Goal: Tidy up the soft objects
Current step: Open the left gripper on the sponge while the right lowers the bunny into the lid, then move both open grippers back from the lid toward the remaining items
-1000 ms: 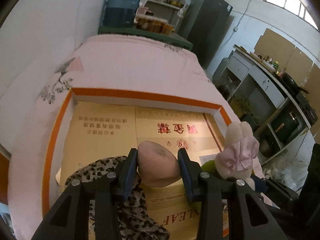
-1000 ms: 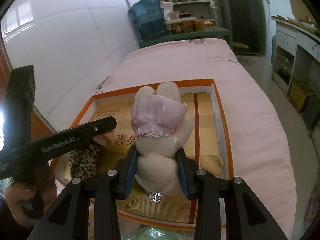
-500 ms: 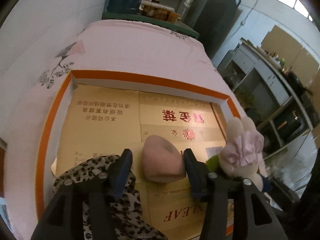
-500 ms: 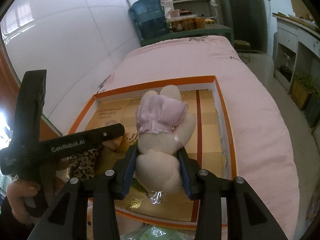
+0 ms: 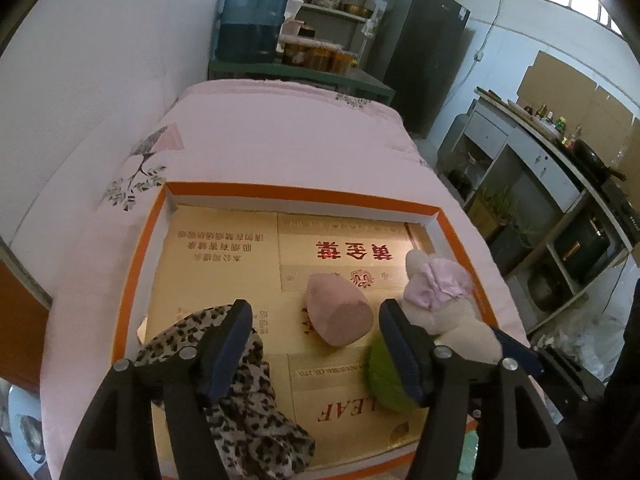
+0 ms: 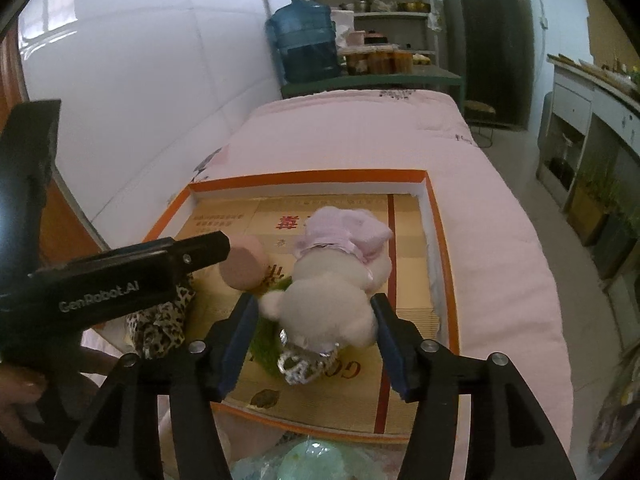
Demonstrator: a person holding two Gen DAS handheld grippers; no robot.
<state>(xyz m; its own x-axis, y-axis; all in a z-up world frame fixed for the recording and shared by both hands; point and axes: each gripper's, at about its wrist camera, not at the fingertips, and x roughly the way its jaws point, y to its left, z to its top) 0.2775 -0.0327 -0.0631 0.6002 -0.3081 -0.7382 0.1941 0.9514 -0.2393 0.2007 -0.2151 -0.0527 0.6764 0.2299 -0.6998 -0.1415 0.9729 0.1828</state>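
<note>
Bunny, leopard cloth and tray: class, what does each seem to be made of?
Bunny: cream plush, fuzzy pile; its bonnet looks like thin pink woven fabric, gathered.
Leopard cloth: thin printed fabric, limp and crumpled.
Tray: probably cardboard, with an orange rim, white walls and printed tan lining.

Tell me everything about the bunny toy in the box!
The bunny toy is a fluffy cream plush wearing a pale pink frilly bonnet over its head. It lies on the printed cardboard floor of the orange-rimmed box, head pointing toward the far wall. Something green is beside it and crinkly silver foil is at its near end. The right tongs are opening around it, pads off its sides.
</note>
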